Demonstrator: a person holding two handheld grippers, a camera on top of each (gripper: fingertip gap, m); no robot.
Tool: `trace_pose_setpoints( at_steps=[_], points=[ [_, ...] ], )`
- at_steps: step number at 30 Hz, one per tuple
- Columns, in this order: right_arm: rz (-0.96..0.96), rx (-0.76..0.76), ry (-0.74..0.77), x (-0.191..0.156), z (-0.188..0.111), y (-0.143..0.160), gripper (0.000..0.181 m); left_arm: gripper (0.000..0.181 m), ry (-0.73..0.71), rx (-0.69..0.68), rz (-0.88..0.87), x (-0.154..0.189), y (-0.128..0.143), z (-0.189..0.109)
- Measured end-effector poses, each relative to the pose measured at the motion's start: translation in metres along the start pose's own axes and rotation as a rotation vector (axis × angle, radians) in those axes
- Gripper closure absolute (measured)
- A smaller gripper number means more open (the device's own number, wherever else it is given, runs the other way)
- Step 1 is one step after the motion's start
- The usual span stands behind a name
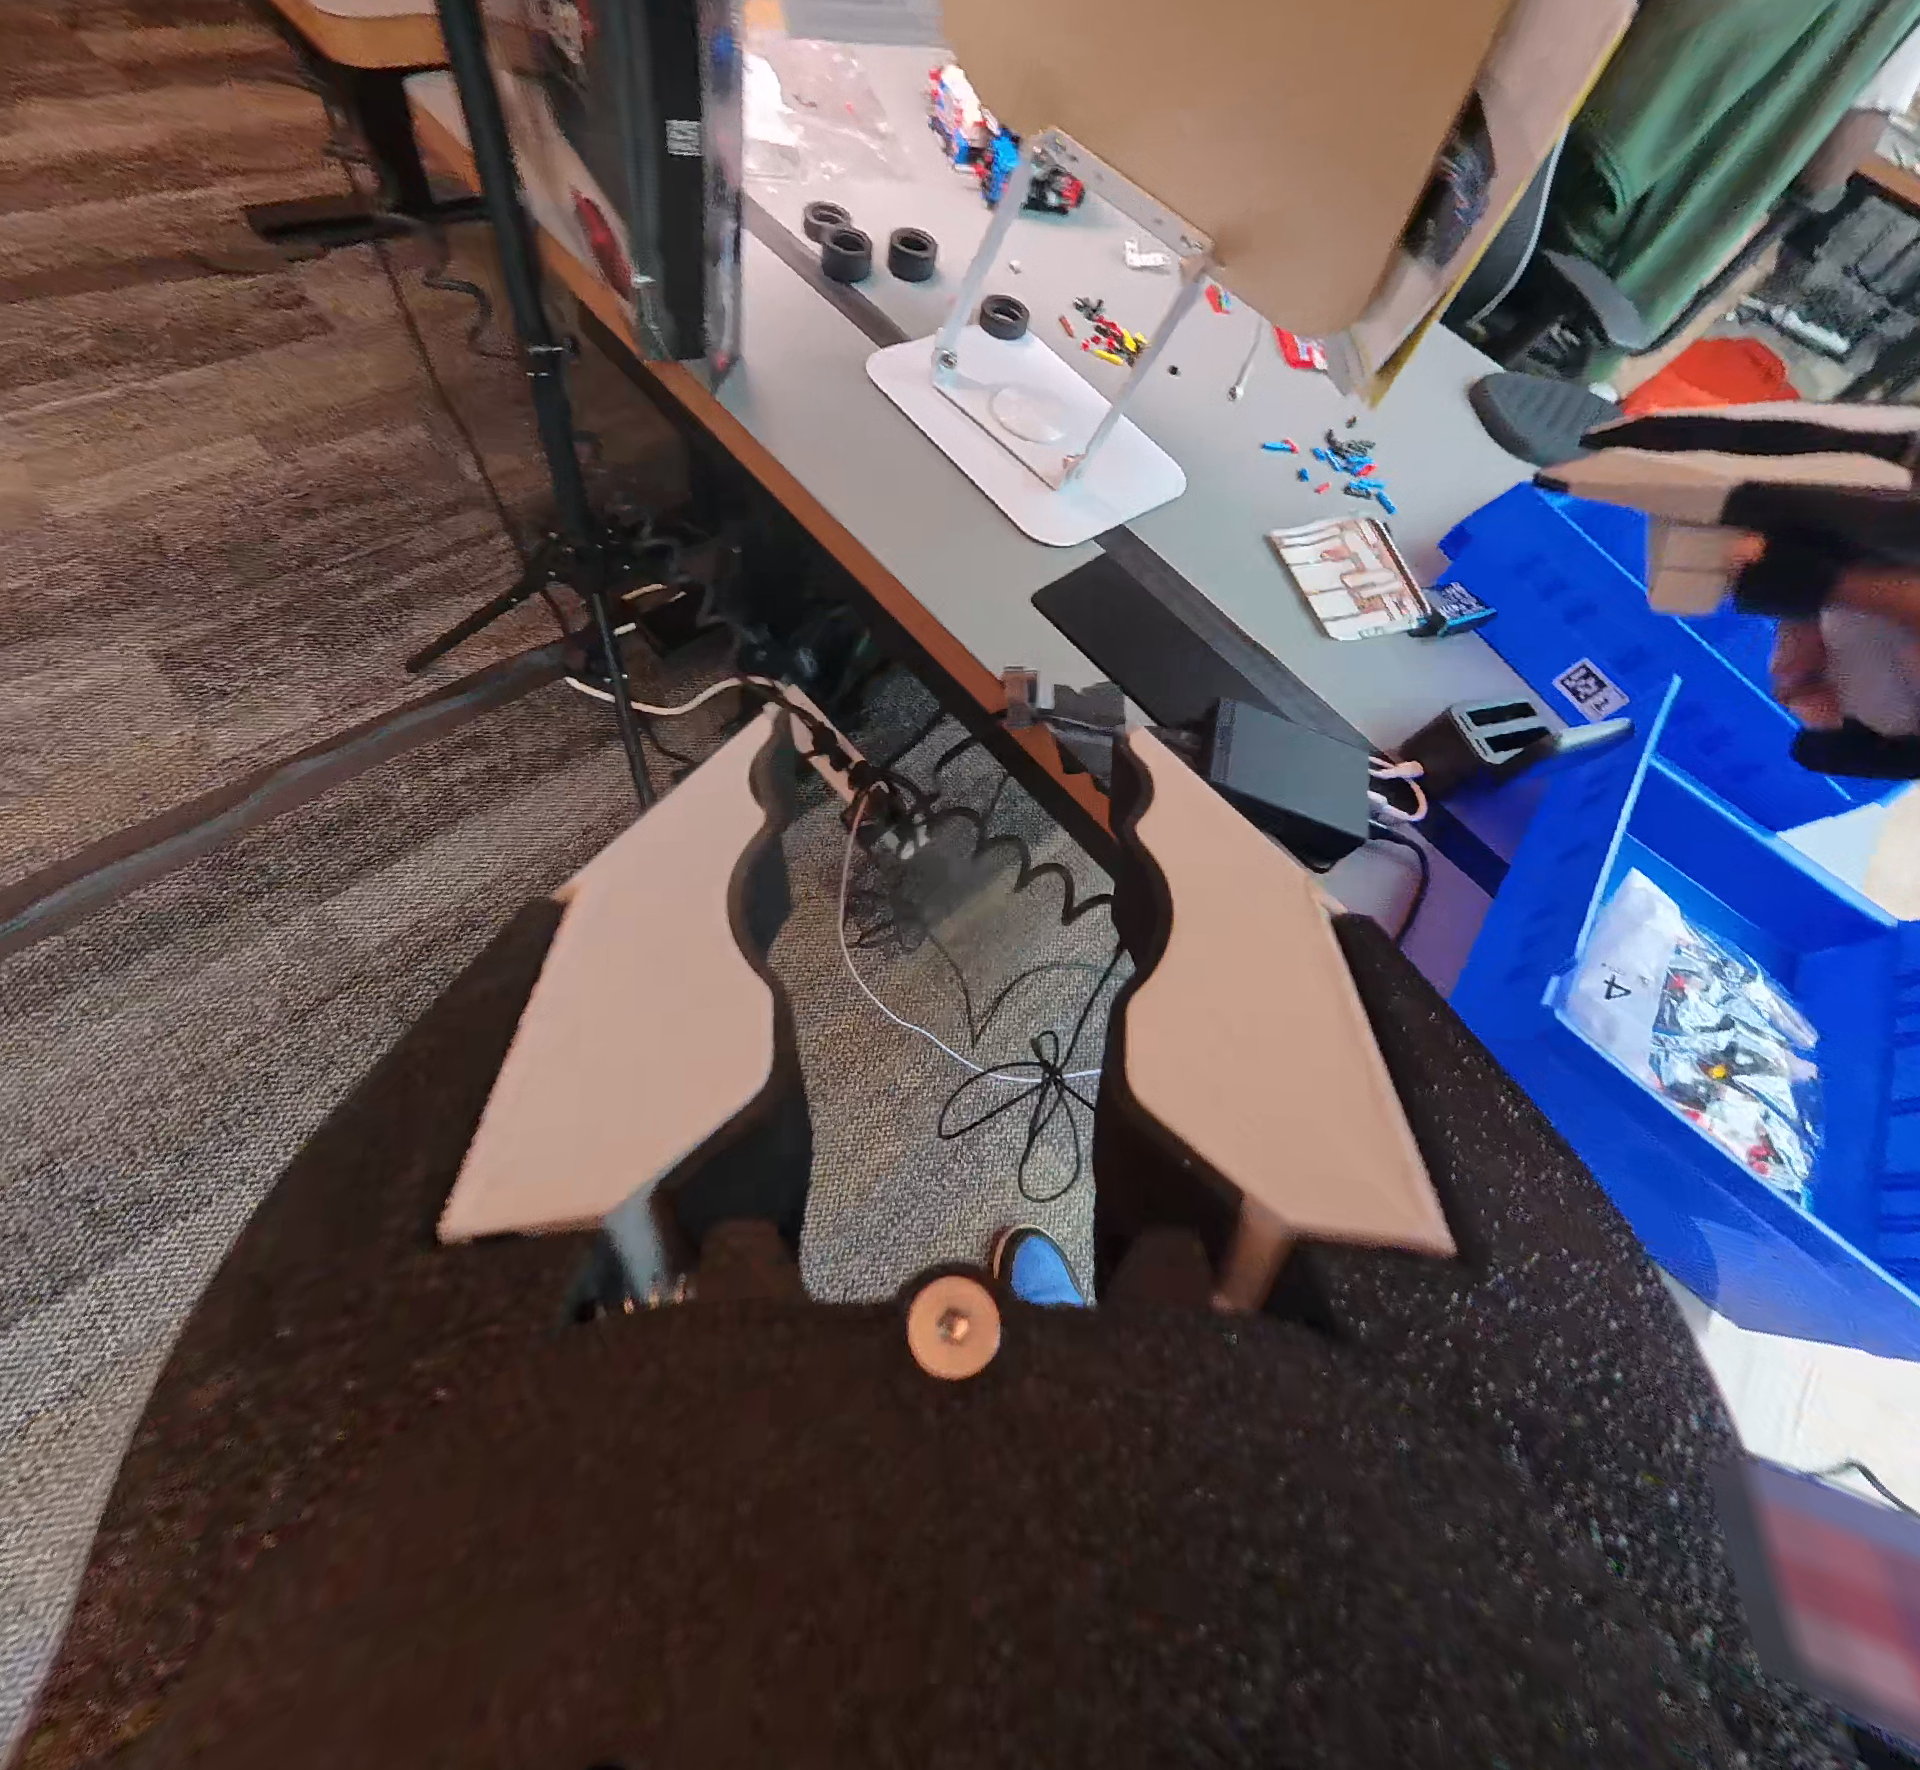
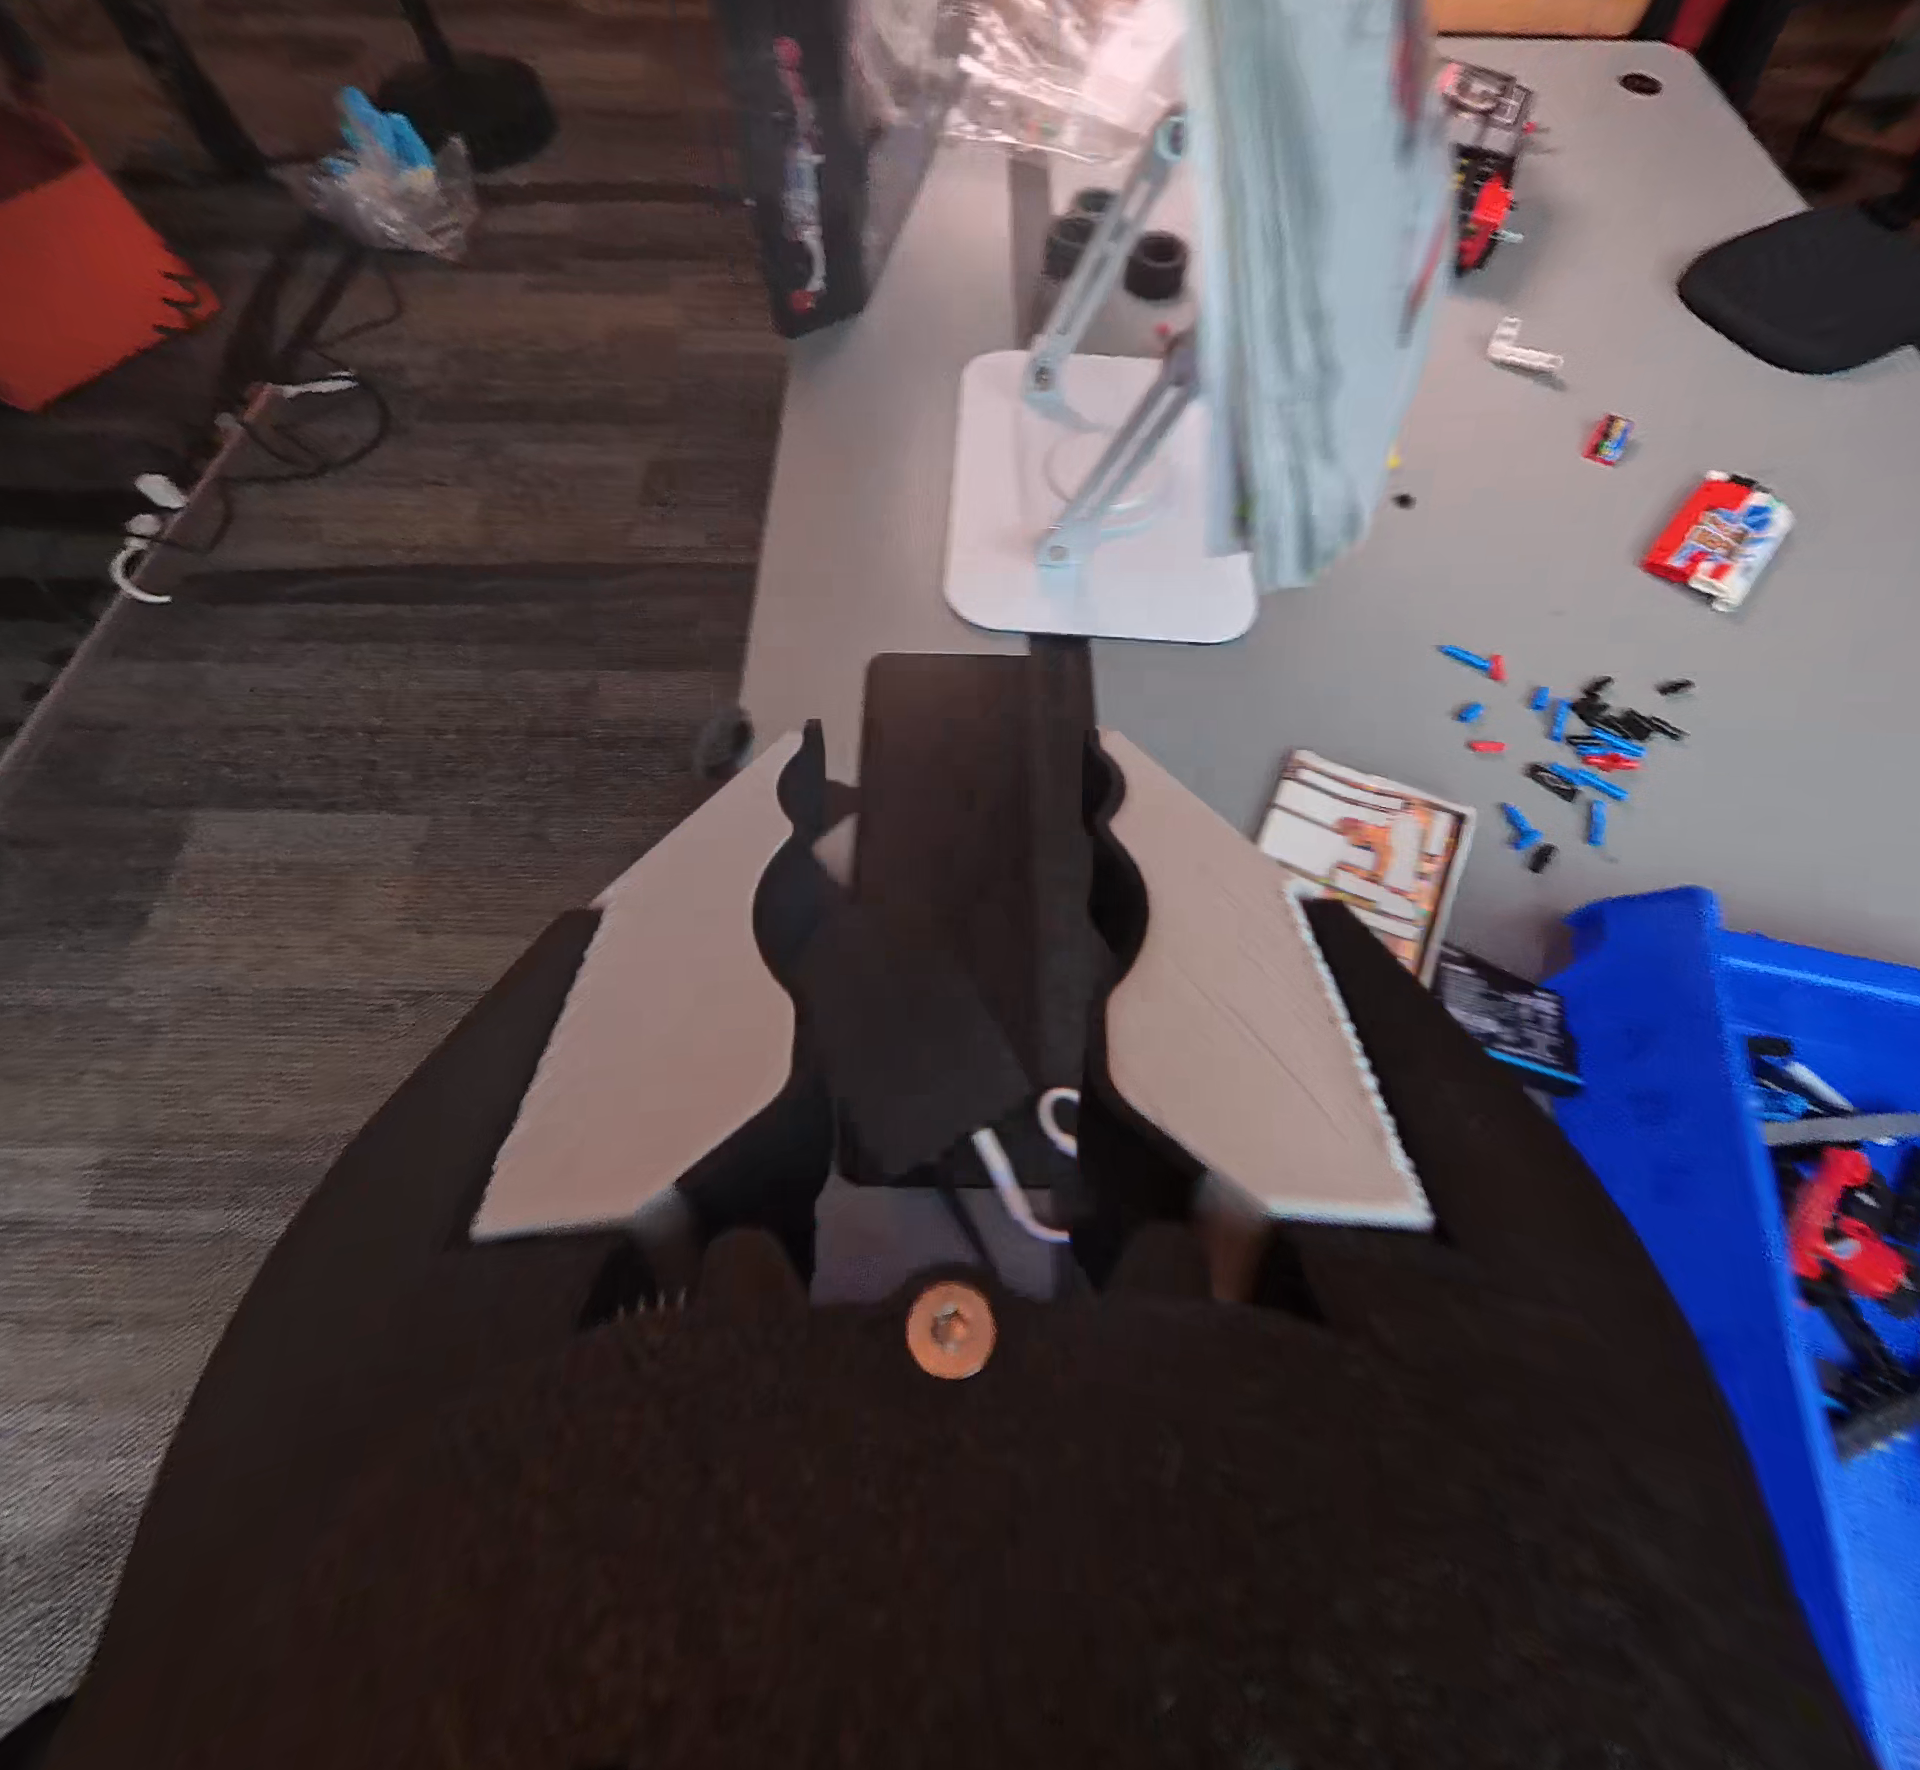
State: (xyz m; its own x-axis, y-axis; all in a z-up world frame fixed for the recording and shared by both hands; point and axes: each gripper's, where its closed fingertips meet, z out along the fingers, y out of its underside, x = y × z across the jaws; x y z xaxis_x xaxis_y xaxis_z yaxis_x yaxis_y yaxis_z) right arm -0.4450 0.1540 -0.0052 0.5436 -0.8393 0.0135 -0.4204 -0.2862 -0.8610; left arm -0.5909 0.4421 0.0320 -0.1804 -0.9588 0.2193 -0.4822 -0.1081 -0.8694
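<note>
Holding your left gripper (image 1: 945,754) off the desk (image 1: 1226,515) edge, you keep its fingers (image 1: 644,993) spread apart, with nothing between them; below them lie carpet and a tangle of cables (image 1: 997,1024). Left of it a black tripod (image 1: 540,432) stands on the floor. On the desk, further in, you see four black tyres (image 1: 847,250), then a white stand (image 1: 1029,442) that carries a brown board (image 1: 1226,58). To the right lie small blue, red and black pieces (image 1: 1340,468), a printed booklet (image 1: 1345,577) and a blue bin (image 1: 1704,972) with a bag of parts (image 1: 1714,1045) inside.

Your right gripper (image 2: 951,744) hovers over the near end of the desk, its fingers (image 2: 1236,1014) also released and empty. Between them a flat black block (image 2: 956,889) shows on the desk, but you cannot tell if they touch it. Beyond stands the same white stand, and right of it the loose pieces, a red and white packet (image 2: 1720,541) and the blue bin.
</note>
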Motion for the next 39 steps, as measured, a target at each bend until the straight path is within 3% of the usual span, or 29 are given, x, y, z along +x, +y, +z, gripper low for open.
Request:
trace_pose_setpoints(
  at_steps=[3,6,14,19,24,29,34,39],
  points=[
    [-0.005,-0.021,-0.109,-0.093,-0.009,0.011,0.131,0.122,-0.030,0.033,-0.060,-0.033,0.026,-0.032],
    [-0.022,-0.064,-0.174,-0.183,-0.011,0.046,0.128,0.122,-0.044,0.041,-0.117,-0.071,0.080,-0.068],
    [-0.016,-0.201,-0.251,-0.372,0.025,0.222,0.116,0.121,-0.038,-0.088,-0.065,-0.209,0.297,-0.140],
    [-0.031,-0.265,-0.317,-0.445,0.060,0.320,0.120,0.121,-0.006,-0.151,0.011,-0.276,0.406,-0.149],
    [-0.069,-0.275,-0.320,-0.459,0.098,0.402,0.116,0.121,0.014,-0.162,0.068,-0.298,0.485,-0.108],
    [-0.028,-0.221,-0.250,-0.425,0.129,0.464,0.116,0.121,0.045,-0.105,0.066,-0.278,0.524,-0.041],
    [0.056,-0.126,-0.163,-0.381,0.131,0.492,0.119,0.121,0.118,-0.085,0.073,-0.223,0.532,0.010],
    [0.122,-0.072,-0.108,-0.343,0.112,0.498,0.121,0.119,0.150,-0.085,0.074,-0.169,0.511,0.036]
  ],
)
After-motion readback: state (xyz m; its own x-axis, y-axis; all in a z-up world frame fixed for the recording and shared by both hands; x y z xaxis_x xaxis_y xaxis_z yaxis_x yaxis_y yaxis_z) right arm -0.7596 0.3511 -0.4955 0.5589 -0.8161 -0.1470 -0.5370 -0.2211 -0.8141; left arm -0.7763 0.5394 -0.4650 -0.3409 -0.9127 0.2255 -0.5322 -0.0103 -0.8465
